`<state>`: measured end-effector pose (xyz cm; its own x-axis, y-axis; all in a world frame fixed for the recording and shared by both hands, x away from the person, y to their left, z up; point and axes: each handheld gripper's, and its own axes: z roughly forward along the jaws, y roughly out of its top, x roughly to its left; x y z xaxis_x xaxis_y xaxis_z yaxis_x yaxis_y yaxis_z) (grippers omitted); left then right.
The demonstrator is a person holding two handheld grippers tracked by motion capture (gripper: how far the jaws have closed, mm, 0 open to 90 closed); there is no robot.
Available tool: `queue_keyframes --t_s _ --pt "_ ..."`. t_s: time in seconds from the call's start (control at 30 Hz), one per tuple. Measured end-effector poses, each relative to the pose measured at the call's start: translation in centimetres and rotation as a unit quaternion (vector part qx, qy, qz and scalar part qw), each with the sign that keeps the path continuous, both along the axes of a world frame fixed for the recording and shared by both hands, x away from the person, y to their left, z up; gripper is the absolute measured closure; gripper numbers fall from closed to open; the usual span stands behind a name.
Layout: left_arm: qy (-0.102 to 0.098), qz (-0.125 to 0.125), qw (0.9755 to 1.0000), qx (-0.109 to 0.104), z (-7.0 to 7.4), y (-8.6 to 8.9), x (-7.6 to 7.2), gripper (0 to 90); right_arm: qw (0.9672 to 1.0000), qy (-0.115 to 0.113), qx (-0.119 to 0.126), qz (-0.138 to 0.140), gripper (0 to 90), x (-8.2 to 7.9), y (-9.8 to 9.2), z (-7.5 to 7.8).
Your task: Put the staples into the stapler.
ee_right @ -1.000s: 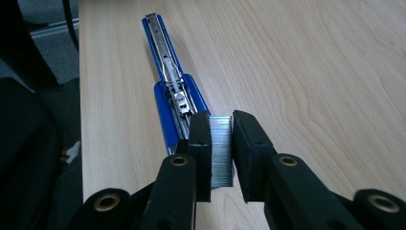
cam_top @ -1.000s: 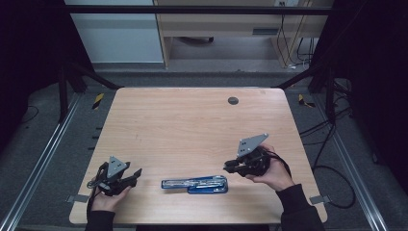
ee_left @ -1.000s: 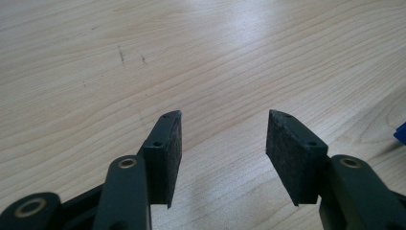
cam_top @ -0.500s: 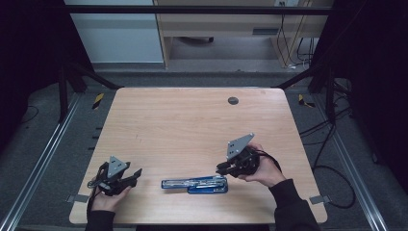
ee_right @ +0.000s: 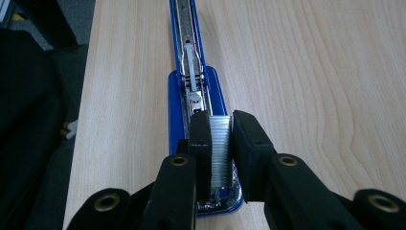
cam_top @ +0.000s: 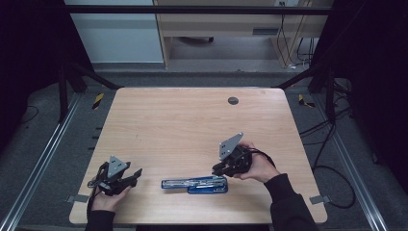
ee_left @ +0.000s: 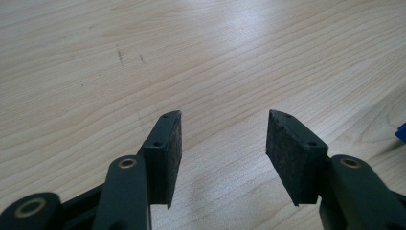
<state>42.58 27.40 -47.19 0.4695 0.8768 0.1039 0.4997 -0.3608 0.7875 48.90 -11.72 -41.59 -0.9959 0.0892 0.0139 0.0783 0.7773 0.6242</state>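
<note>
My right claw grips a staple strip over the opened blue stapler, loading apparently unfinished; my left claw rests open on the counter.

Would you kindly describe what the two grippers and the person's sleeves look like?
Both the left gripper and right gripper are black, each topped by a grey three-cornered plate. The jaws carry flat dark pads and brass-coloured pivot rivets. A black cable loops from each. The sleeves are dark.

Pale wood-grain worktop, smooth with a soft sheen. Glossy blue plastic stapler with shiny metal channel; bright metal staple strip; matt black claw pads.
</note>
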Motion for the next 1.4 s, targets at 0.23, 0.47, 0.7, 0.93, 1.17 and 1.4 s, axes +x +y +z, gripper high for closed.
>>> queue_keyframes --t_s 0.23,0.47,0.7,0.93,1.17,1.4 --pt "0.001 0.001 1.0 -0.001 0.0 0.0 0.0 46.8 0.9994 0.007 -0.025 0.022 78.6 0.1 0.6 -0.8" --pt "0.0 0.0 1.0 0.0 0.0 0.0 0.0 46.8 0.9991 0.009 -0.03 0.029 78.6 0.1 0.6 -1.4" --pt "0.001 0.0 1.0 -0.001 0.0 0.0 0.0 46.8 0.9986 0.014 -0.039 0.032 78.6 0.0 0.7 -2.0" --pt "0.001 0.0 1.0 0.0 0.0 0.0 0.0 46.8 0.9987 0.012 -0.038 0.031 78.7 0.1 0.6 -2.1" --pt "0.001 0.0 1.0 -0.001 -0.1 0.0 0.0 46.8 0.9983 0.015 -0.044 0.036 78.6 0.1 0.7 -2.5" --pt "0.002 0.0 1.0 0.0 -0.1 0.0 0.0 46.8 0.9981 0.015 -0.046 0.037 78.6 0.2 0.7 -2.6"
